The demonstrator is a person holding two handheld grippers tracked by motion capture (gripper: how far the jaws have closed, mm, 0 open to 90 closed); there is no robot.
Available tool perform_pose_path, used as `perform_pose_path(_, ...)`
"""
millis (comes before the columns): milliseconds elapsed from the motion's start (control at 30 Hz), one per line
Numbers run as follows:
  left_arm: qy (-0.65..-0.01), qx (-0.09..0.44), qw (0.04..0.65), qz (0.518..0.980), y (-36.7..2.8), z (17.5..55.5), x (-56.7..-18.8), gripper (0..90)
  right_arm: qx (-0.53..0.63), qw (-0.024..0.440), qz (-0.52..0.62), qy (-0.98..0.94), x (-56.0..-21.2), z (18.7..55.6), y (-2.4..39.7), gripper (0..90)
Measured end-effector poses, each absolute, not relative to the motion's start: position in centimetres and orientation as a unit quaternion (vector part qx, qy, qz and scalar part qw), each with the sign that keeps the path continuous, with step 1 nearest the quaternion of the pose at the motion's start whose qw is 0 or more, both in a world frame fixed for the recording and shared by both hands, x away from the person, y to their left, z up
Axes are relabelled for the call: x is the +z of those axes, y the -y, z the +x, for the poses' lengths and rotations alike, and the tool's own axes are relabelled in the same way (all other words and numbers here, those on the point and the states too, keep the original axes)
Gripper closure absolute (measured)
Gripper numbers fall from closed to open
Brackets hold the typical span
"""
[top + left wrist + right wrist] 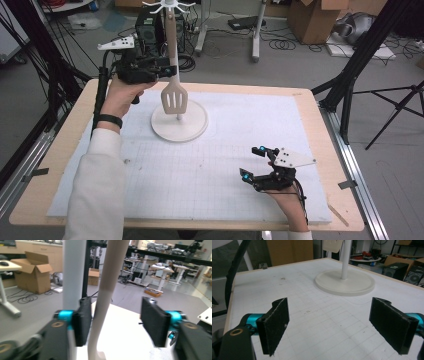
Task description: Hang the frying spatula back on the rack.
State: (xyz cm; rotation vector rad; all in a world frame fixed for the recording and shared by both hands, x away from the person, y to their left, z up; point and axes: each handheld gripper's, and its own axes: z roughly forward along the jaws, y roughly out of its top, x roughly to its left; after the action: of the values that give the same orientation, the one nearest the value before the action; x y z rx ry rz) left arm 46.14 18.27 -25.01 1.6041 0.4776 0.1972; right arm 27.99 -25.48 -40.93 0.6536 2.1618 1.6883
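The worktop (320,150) is a wooden board under a white gridded mat (240,165), the mat giving a flat, marked field to work on. Toward its far left stands a white rack (179,122): a broad round base, a thin post, and hooks at the top. The wide base looks meant to keep the post steady while things hang from it.

A pale spatula (173,97) hangs on the rack, handle up and slotted blade down, the blade just above the base and just beside the post. Hanging this way, it takes no room on the mat and its handle is easy to reach from the side.

The left gripper (167,71) is held level at the spatula's handle, raised off the worktop because the handle is up there. In the left gripper view the handle (105,290) runs between the jaws, close against the left pad (83,320) and clear of the right one (155,322). The jaws stand roughly half open and clamp nothing; my reading is that the spatula hangs by its own weight from a hook.

The right gripper (254,162) rests on the near right of the mat, well apart from the rack, probably parked out of the way. Its jaws stand wide open and empty, bare mat between them.
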Motion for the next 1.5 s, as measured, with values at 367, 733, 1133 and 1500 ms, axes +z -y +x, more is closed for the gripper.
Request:
perform_pose_path(367, -0.184, 0.137, 0.67, 0.706, -21.2, 40.3, -26.1, 23.3, 0.595, 0.168, 0.232, -0.751, -40.9, 28.2, 25.8, 15.4)
perform_pose_path(733, -0.145, 0.146, 0.655, 0.727, -23.1, 33.4, -30.7, 21.4, 0.595, 0.167, 0.24, -0.748, -40.8, 28.9, 26.0, 15.5)
perform_pose_path(1133, -0.132, 0.132, 0.655, 0.732, -23.6, 29.3, -36.0, 20.2, 0.58, 0.169, 0.246, -0.758, -41.0, 29.0, 26.1, 15.4)
perform_pose_path(1500, -0.141, 0.122, 0.638, 0.747, -23.5, 28.3, -40.9, 19.5, 0.572, 0.165, 0.252, -0.763, -41.4, 29.1, 26.5, 15.4)
